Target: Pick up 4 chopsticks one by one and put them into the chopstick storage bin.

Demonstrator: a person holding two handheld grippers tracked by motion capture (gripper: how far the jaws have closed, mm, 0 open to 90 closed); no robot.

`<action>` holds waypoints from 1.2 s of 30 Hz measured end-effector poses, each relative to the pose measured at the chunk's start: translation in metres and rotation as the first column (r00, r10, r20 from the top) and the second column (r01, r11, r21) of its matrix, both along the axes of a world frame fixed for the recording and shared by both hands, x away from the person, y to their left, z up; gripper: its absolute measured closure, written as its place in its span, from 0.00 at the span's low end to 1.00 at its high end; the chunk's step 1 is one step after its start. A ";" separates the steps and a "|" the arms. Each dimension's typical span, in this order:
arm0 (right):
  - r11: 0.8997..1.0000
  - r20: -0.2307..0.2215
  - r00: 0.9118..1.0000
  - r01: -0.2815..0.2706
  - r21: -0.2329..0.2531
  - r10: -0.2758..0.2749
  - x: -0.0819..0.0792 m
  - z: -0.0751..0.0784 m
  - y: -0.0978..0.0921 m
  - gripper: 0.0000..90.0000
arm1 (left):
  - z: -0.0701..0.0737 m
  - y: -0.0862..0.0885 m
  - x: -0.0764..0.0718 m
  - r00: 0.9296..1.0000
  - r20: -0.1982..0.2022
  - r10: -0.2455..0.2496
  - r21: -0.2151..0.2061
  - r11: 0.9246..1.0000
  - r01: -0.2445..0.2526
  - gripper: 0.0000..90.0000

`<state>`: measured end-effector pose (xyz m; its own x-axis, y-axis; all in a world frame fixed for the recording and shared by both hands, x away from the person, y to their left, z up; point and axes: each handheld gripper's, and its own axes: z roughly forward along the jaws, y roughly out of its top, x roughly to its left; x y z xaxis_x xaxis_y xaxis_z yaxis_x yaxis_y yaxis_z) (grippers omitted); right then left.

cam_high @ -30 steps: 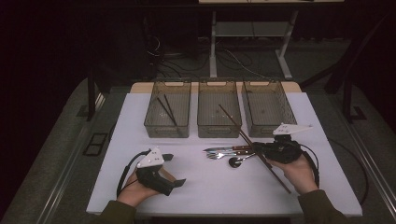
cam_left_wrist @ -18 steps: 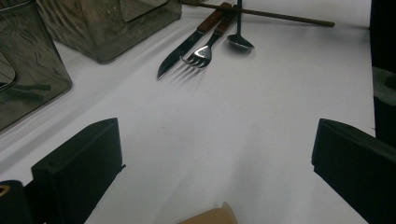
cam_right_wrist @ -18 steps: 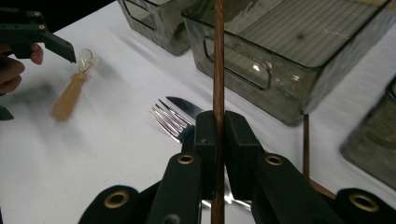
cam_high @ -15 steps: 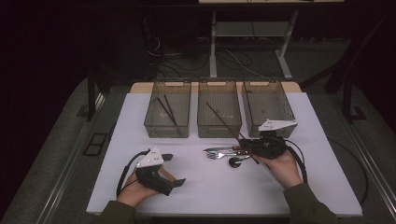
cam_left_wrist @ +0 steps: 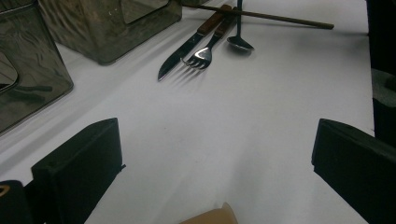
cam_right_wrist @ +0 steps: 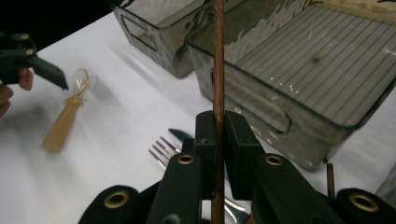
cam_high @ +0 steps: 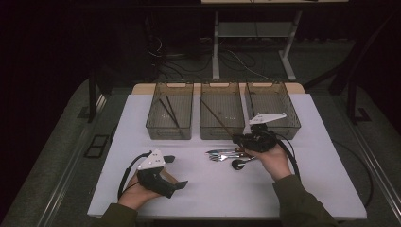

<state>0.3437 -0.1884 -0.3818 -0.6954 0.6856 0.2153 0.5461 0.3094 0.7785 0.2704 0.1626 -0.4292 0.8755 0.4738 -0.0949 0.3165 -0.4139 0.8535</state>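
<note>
**Chopstick heading for the bins**

Since a second ago we've swung the right tongs (cam_high: 238, 138) up toward centre frame, clamped tight on the chopstick (cam_high: 216, 117) so its tip angles over the middle bin (cam_high: 222, 132). Left tongs (cam_high: 176, 171), lower left, sit wide open and empty, out of the way on the desk (cam_high: 326, 170).

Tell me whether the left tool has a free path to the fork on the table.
Probably yes. The left tool rests open, holding nothing, and only bare table lies between its jaws and the fork. The knife lies close beside the fork, so picking it cleanly may be fiddly.
</note>
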 end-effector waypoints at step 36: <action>0.998 -0.008 0.998 0.059 -0.007 -0.059 0.075 0.032 0.090 0.93 | 0.001 -0.002 0.000 1.000 -0.002 -0.013 -0.028 1.000 0.013 0.01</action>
